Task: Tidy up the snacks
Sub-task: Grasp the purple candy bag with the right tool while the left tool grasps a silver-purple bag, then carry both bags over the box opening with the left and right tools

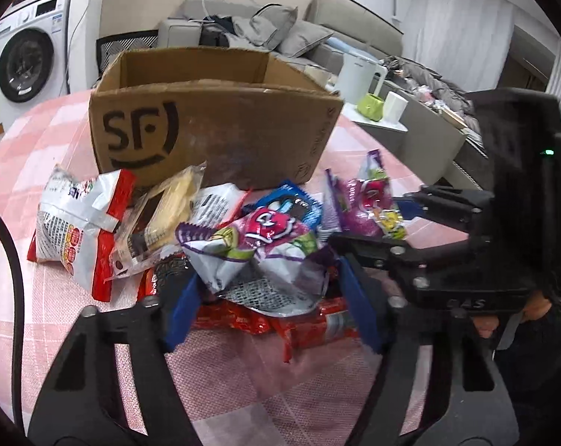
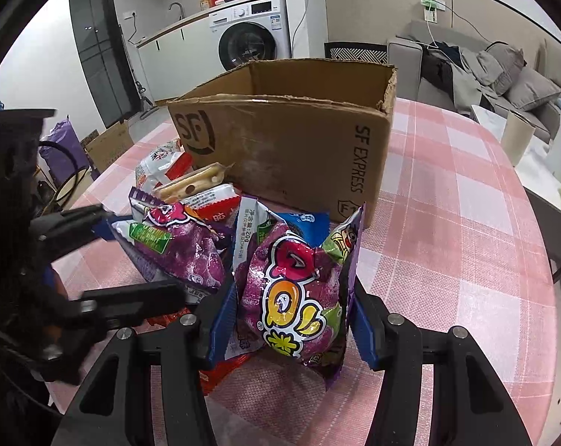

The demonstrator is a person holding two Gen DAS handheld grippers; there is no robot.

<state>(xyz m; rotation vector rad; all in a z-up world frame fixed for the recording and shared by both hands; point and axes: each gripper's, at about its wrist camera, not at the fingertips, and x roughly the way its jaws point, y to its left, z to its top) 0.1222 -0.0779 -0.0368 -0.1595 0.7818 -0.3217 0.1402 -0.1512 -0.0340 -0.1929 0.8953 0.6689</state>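
Note:
An open cardboard box (image 1: 213, 130) (image 2: 287, 141) stands at the back of the pink checked table. A heap of snack packs lies in front of it. My left gripper (image 1: 273, 304) (image 2: 142, 260) has its blue pads against both sides of a crumpled purple snack bag (image 1: 261, 252) (image 2: 176, 249) on top of the heap. To its right, my right gripper (image 2: 291, 319) (image 1: 384, 223) is shut on a second purple snack bag (image 2: 295, 297) (image 1: 369, 204), which it holds upright just before the box's corner.
A white-and-red bag (image 1: 76, 230), a biscuit pack (image 1: 161, 215), a blue bag (image 1: 291, 204) and red packets (image 1: 310, 323) fill the heap. The tablecloth (image 2: 466, 260) is bare to the right. A low white table with a kettle (image 1: 358, 74) stands beyond the edge.

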